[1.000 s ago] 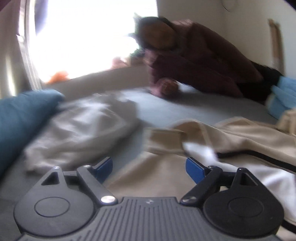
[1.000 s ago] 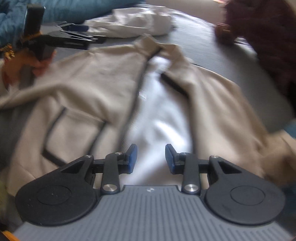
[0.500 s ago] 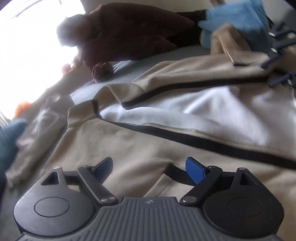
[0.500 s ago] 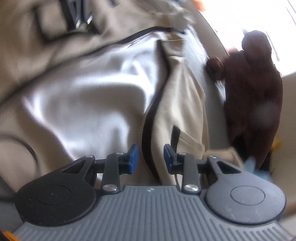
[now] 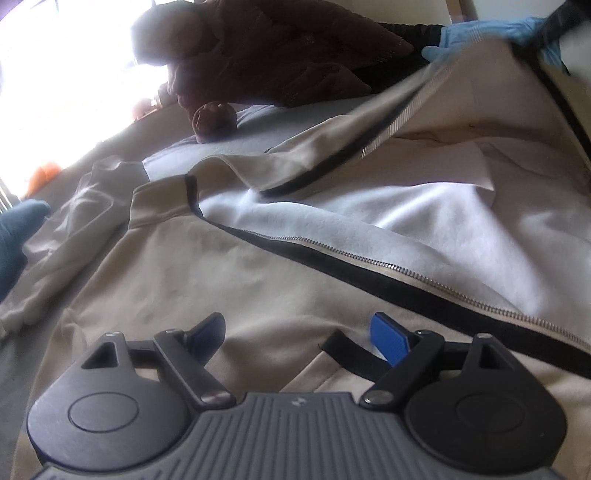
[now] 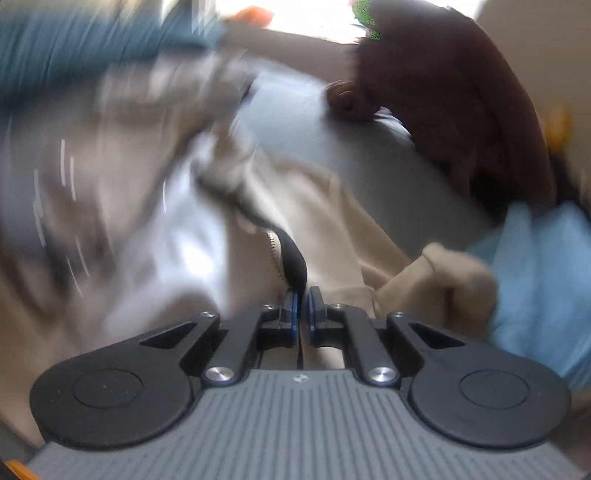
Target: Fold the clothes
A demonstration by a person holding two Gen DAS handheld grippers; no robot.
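Note:
A beige zip jacket [image 5: 221, 280] with black zipper trim and a white lining [image 5: 424, 218] lies open on a grey surface. My left gripper [image 5: 299, 336] is open and hovers low over the jacket's near front panel, by a black pocket trim [image 5: 347, 350]. My right gripper [image 6: 302, 306] is shut on the jacket's zipper edge [image 6: 291, 258] and lifts that panel; the right wrist view is blurred by motion. In the left wrist view the far front panel [image 5: 461, 92] is raised, held by a blue-gloved hand [image 5: 480, 33].
A brown plush toy [image 5: 280, 62] lies on the grey surface [image 5: 258, 133] beyond the jacket, also in the right wrist view [image 6: 443, 92]. A pale crumpled garment [image 5: 74, 236] lies to the left. A blue cushion [image 5: 14, 236] sits at far left.
My right gripper has closed on the jacket's zipper edge and pulled the panel up. My left gripper stays open and has settled low over the near panel.

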